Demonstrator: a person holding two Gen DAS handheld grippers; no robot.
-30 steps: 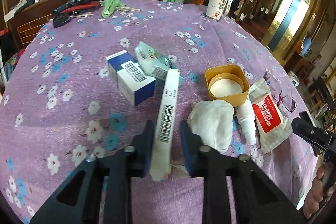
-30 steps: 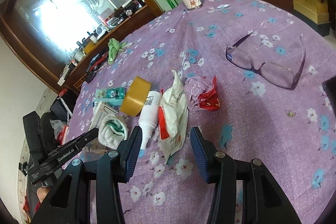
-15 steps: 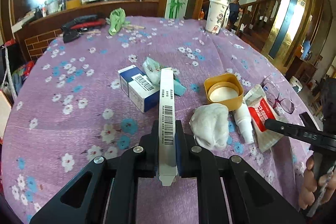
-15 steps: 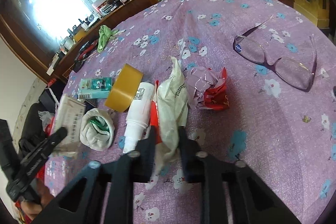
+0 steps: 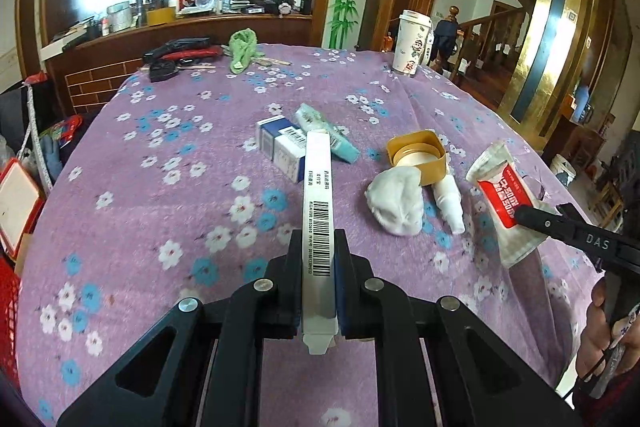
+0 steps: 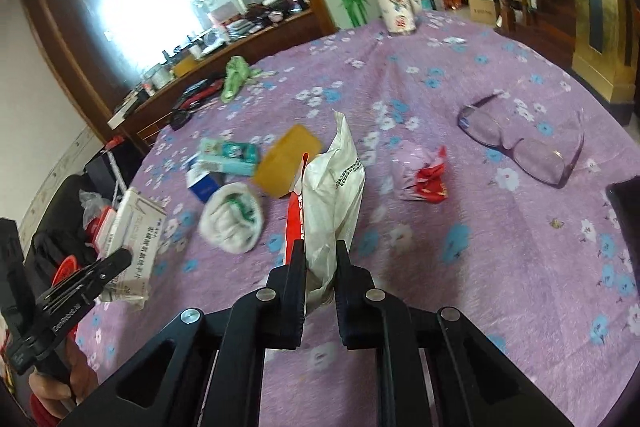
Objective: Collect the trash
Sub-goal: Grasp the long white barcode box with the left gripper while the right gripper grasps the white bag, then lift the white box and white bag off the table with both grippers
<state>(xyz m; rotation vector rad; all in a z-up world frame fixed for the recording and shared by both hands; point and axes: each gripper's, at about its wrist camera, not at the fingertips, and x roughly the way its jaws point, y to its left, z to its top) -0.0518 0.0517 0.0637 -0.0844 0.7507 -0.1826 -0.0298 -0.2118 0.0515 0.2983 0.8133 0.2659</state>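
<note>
Left gripper (image 5: 318,255) and right gripper (image 6: 320,259): matte black angular linkages with triangular cut-outs and silver round pivot screws; blue pad edges on the left; white lettering along each finger's side.

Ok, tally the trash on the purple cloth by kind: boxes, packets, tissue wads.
Boxes: 3 (white box, blue box, teal box)
Packets: 2 (white-red packet, crumpled wrapper)
Tissue wads: 1 (tissue wad)
Total: 6

Purple tablecloth (image 5: 168,155) with white and blue flowers; white barcoded flat carton (image 5: 318,211); white-and-red crinkled wrapper (image 6: 336,195); yellow-orange square lid (image 5: 420,157) at 1 o'clock.
</note>
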